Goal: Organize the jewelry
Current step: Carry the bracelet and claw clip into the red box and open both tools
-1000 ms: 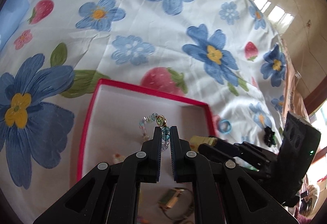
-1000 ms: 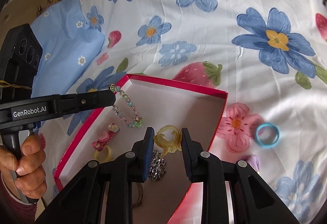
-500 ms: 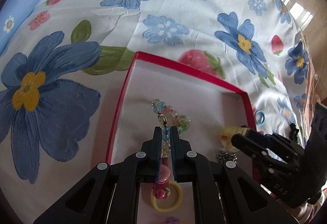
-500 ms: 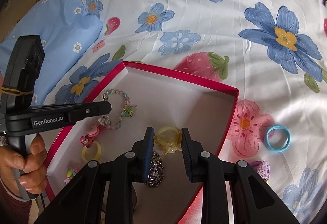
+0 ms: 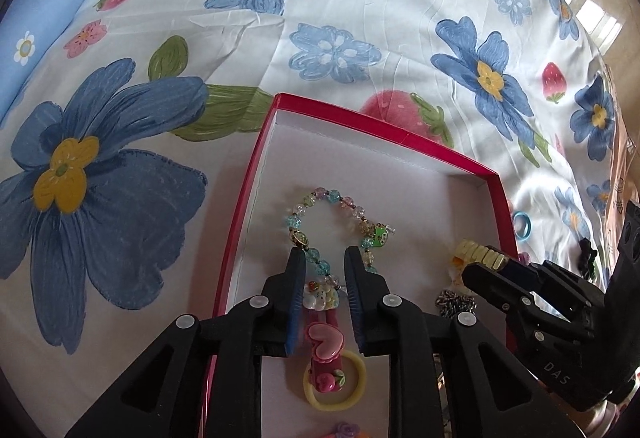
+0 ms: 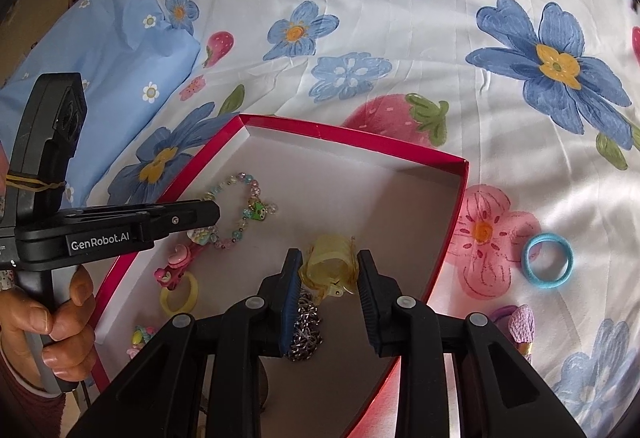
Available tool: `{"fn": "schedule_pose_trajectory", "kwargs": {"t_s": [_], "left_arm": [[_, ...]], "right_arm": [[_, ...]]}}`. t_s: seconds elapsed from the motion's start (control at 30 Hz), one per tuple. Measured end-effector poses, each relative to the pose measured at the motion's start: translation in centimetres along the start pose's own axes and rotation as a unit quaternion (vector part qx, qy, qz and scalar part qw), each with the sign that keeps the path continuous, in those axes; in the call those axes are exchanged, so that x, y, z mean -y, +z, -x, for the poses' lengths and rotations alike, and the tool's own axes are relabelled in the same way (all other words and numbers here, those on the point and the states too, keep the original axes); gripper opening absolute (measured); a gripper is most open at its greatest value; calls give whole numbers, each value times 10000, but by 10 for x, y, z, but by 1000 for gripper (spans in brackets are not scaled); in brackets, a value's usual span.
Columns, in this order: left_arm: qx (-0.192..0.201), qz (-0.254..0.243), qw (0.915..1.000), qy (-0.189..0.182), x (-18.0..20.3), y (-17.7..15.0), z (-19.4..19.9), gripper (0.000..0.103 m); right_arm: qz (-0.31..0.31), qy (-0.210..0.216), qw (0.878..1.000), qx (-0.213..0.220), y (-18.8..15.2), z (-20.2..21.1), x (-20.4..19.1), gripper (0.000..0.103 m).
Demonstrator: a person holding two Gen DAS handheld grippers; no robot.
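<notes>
The left gripper (image 5: 323, 258) has its fingers (image 5: 295, 270) a narrow gap apart and opening; the beaded bracelet (image 5: 320, 206) lies on the floor of the red box (image 5: 384, 130) with its near end running between the fingertips, and the pads no longer press on it. In the right wrist view the same bracelet (image 6: 240, 206) lies loose at the tip of the left gripper (image 6: 204, 214), inside the box near its left wall.

Just on the near side of the bracelet, still inside the box, a pink heart hair clip (image 5: 324, 346) lies across a yellow ring (image 5: 334, 382), with a small pale charm at the clip's far end.

The right gripper (image 6: 328, 266) has its fingers (image 6: 292, 278) a moderate gap apart and opening slightly. A translucent yellow claw clip (image 6: 330, 262) sits between them; whether the pads touch it cannot be told for sure, though a gap shows on the right side. A silver chain (image 6: 306, 322) lies heaped on the box floor just nearer than the clip, beside the left finger.

The box (image 6: 352, 134) rests on a bed covered by a white sheet (image 6: 400, 38) printed with blue flowers and strawberries. Outside the box, off its right wall, a blue hair tie (image 6: 548, 260) lies on the sheet, well apart from the box; a purple item (image 6: 516, 326) lies nearer than it. A person's hand (image 6: 48, 322) grips the left gripper's handle, left of the box.
</notes>
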State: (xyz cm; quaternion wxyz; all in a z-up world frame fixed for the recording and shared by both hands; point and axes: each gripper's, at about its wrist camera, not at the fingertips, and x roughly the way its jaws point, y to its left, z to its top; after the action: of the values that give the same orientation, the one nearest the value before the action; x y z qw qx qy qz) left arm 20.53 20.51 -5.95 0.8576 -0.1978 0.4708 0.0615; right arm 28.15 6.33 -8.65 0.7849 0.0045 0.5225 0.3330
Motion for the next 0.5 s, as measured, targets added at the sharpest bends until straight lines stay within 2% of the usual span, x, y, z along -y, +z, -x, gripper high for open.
{"fn": "schedule_pose_trajectory", "kwargs": {"t_s": [0.17, 0.3, 0.5], "left_arm": [[-16, 11, 10000, 19, 0, 0, 0, 25], [17, 7, 10000, 36, 1, -1, 3, 38], [50, 23, 10000, 21, 2, -3, 11, 45]], "right_arm": [[-36, -14, 10000, 12, -1, 1, 2, 32], [-60, -22, 10000, 32, -2, 3, 2, 36], [-68, 2, 10000, 53, -3, 6, 1, 42]]}}
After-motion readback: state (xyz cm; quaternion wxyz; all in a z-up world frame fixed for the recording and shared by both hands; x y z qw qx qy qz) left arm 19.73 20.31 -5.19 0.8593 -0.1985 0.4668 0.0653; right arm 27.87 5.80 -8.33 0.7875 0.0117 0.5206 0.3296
